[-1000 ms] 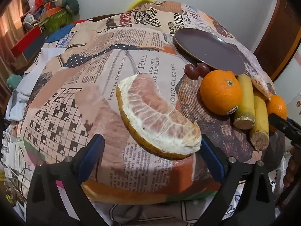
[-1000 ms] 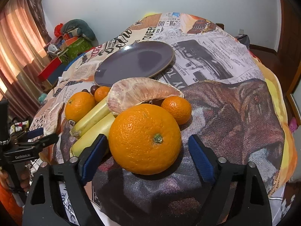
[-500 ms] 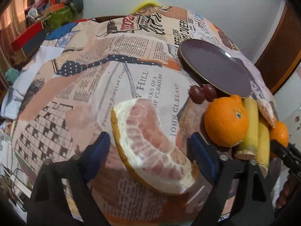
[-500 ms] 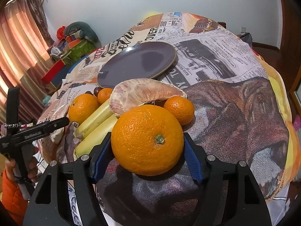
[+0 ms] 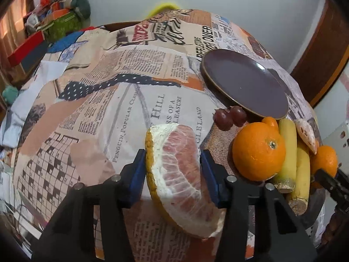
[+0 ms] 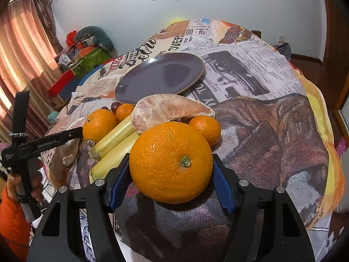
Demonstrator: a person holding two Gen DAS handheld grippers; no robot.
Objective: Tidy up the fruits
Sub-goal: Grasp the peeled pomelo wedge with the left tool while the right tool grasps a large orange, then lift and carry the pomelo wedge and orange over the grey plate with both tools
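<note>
in my left wrist view the left gripper [image 5: 172, 170] is clamped on a pomelo wedge [image 5: 181, 166], both blue pads pressed to its sides at the lower middle of the frame, rind to the left and pink flesh facing up. to the right of it sit an orange [image 5: 258, 149], two bananas [image 5: 294, 159] lying side by side, and two dark grapes [image 5: 230, 115] just above the orange. a dark plate [image 5: 244, 83] lies in the upper right on the newspaper-print tablecloth [image 5: 109, 100], its near rim just beside the grapes. the tip of my other tool shows at the right edge

in my right wrist view the right gripper [image 6: 170, 172] grips a big orange [image 6: 171, 161] at lower centre, pads touching both flanks. behind it, toward the middle of the frame, a second pomelo piece [image 6: 170, 110] rests across the bananas [image 6: 115, 139], with a small mandarin [image 6: 205, 127] to its right, another small one [image 6: 124, 111] and a medium orange [image 6: 99, 125] to its left. the plate [image 6: 152, 78] sits above the pile. at the left edge i see the left gripper's arm and the hand [image 6: 26, 187] holding it, in an orange sleeve
</note>
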